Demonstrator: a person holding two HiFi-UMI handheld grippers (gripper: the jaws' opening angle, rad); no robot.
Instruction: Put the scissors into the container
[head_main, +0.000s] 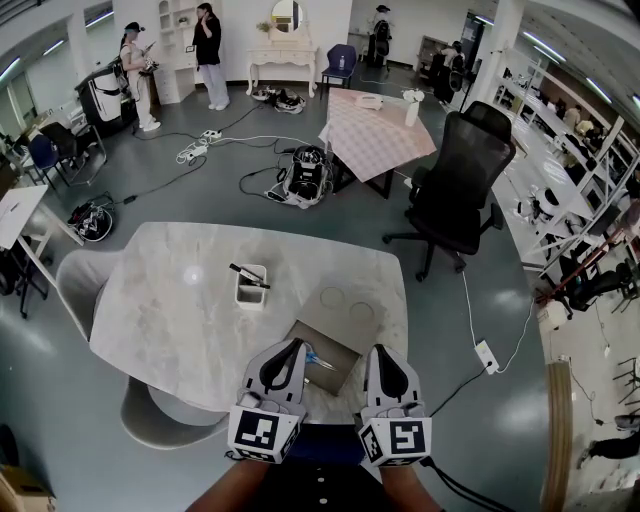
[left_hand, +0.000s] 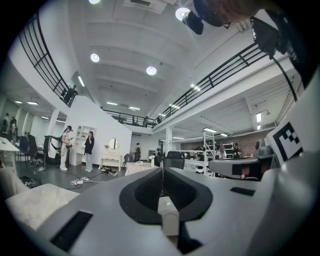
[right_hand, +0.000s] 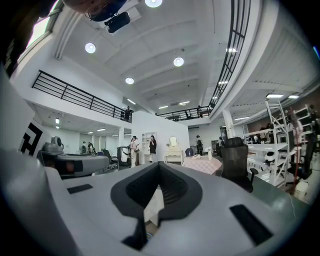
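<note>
Lying on a board (head_main: 338, 348), blue-handled scissors (head_main: 317, 359) (partly hidden); left gripper (head_main: 297, 346) and right gripper (head_main: 379, 351) jaws pressed together.

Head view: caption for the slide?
Left tool and right tool, both shut, at the marble table's near edge; scissors lie on a brown box, white container beyond.

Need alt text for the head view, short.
The left gripper and right gripper hover at the near edge of a marble table. Blue-handled scissors lie on brown cardboard between them. A white container stands farther back.
</note>
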